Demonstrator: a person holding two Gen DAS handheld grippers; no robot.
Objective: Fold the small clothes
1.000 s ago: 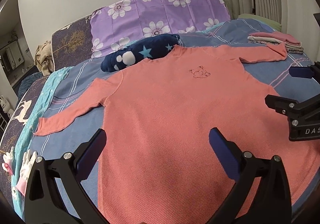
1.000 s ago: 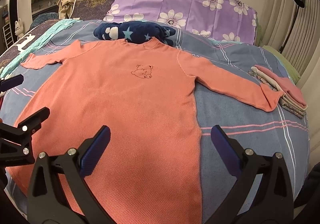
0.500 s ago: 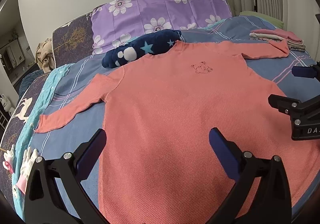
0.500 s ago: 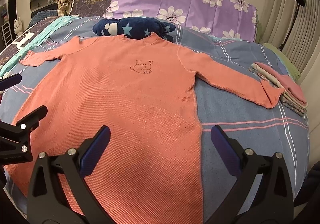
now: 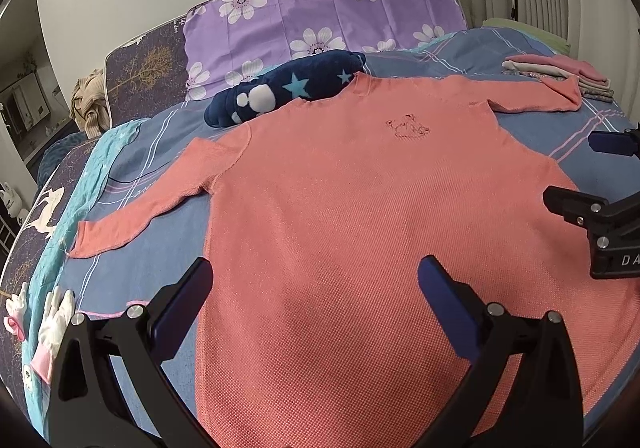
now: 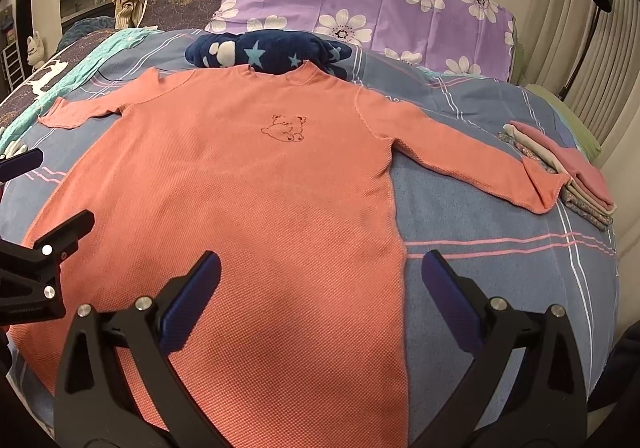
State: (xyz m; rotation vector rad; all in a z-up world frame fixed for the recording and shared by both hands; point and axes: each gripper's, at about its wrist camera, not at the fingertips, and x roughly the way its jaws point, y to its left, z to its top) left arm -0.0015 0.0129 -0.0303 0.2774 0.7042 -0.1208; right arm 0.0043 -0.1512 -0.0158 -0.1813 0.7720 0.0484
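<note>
A salmon-pink long-sleeved top point(image 5: 360, 208) with a small bear outline on the chest lies flat, front up, on the blue checked bedspread point(image 5: 132, 264), sleeves spread. It also shows in the right wrist view point(image 6: 240, 188). My left gripper point(image 5: 314, 288) is open and empty over the top's lower left part. My right gripper point(image 6: 320, 280) is open and empty over the top's lower right side seam. Each gripper shows at the edge of the other's view, the right gripper point(image 5: 600, 184) and the left gripper point(image 6: 36, 200).
A navy star-patterned fleece point(image 5: 288, 88) lies behind the collar. A purple flowered pillow point(image 5: 328, 16) stands at the headboard. A stack of folded clothes point(image 6: 568, 168) sits at the bed's right, touching the right cuff. A teal blanket point(image 5: 80, 208) runs along the left edge.
Both grippers have dropped a little lower and closer to the top's hem area. The top has not moved. Both stay open.
</note>
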